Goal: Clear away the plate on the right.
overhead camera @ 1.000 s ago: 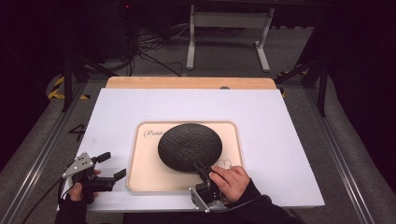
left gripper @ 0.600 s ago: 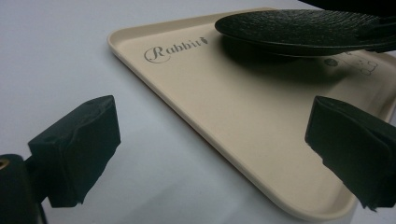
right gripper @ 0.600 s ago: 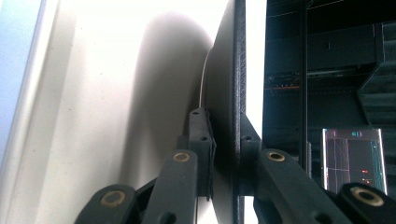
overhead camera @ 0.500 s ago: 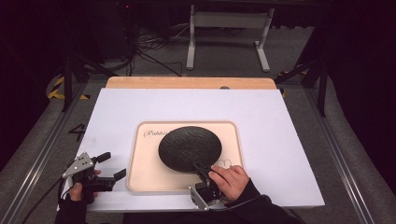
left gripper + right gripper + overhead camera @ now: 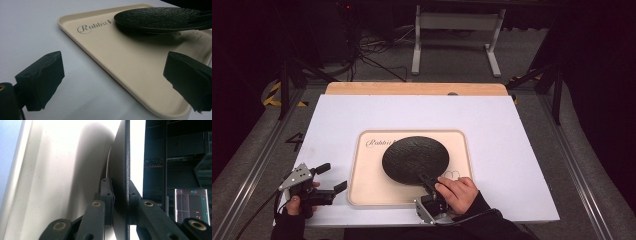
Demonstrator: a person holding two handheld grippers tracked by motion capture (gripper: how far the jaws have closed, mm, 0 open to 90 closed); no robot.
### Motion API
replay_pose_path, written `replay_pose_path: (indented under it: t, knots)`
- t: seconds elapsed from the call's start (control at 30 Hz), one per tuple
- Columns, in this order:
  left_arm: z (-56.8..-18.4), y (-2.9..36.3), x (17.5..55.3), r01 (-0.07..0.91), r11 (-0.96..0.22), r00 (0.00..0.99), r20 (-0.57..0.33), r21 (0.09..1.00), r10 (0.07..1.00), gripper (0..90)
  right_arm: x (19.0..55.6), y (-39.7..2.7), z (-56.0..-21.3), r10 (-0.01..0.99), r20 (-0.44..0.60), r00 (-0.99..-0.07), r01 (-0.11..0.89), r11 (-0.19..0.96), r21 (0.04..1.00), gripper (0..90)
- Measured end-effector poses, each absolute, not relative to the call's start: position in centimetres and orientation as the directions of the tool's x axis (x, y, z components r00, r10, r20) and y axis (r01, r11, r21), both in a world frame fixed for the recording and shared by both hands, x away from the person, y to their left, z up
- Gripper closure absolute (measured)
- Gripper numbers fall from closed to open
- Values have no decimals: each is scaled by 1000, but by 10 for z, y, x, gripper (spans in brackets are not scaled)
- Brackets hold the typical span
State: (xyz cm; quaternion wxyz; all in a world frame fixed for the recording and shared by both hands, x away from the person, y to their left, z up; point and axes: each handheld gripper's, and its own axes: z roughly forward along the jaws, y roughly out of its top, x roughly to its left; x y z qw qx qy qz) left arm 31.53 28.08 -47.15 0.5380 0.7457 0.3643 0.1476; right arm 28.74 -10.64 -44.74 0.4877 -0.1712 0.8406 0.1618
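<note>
Right claw [image 5: 428,181] clamped on near rim of black plate [image 5: 415,158], plate lifted, hovering over beige tray [image 5: 362,185] mid-counter [image 5: 512,150]; barely shifted since second ago. Left claw [image 5: 328,178] open, idle near-left.

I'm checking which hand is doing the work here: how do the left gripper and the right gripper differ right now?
The left gripper has its jaws spread wide with nothing between them; the right gripper is shut on the rim of the black plate. The left gripper hovers over the white table, beside the beige tray; the right gripper reaches over that tray. Both are hand-held near the table's front edge.
</note>
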Motion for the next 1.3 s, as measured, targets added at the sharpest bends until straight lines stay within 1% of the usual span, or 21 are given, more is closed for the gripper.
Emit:
replay_pose_path:
  t: [0.17, 0.2, 0.5, 0.67, 0.73, 0.87, 1.07, 1.23, 1.3]
  knots:
    - [-472, 281, 315, 384, -156, 691, -172, 910, 702, 40, 286, -105, -450, -154, -871, -466, -450, 889, 84, 835]
    - [-472, 281, 315, 385, -155, 691, -173, 910, 702, 40, 286, -105, -451, -175, -869, -464, -461, 885, 67, 830]
    - [-472, 281, 315, 385, -155, 691, -173, 910, 702, 40, 286, -103, -457, -201, -857, -475, -466, 884, 51, 763]
    - [-472, 281, 315, 385, -155, 691, -173, 910, 702, 40, 286, -103, -459, -204, -846, -493, -460, 886, 54, 722]
    - [-472, 281, 316, 385, -155, 691, -173, 910, 702, 40, 286, -103, -462, -204, -833, -514, -452, 890, 61, 679]
    - [-472, 281, 316, 385, -154, 691, -174, 910, 702, 40, 284, -102, -463, -206, -823, -530, -462, 884, 76, 642]
    - [-472, 281, 315, 387, -154, 690, -175, 909, 702, 40, 283, -100, -465, -220, -821, -528, -464, 883, 62, 620]
    - [-472, 281, 316, 386, -154, 691, -174, 910, 702, 40, 283, -102, -463, -209, -816, -538, -456, 887, 73, 592]
    - [-472, 281, 316, 385, -154, 691, -174, 910, 702, 40, 281, -104, -458, -180, -803, -568, -453, 883, 123, 566]
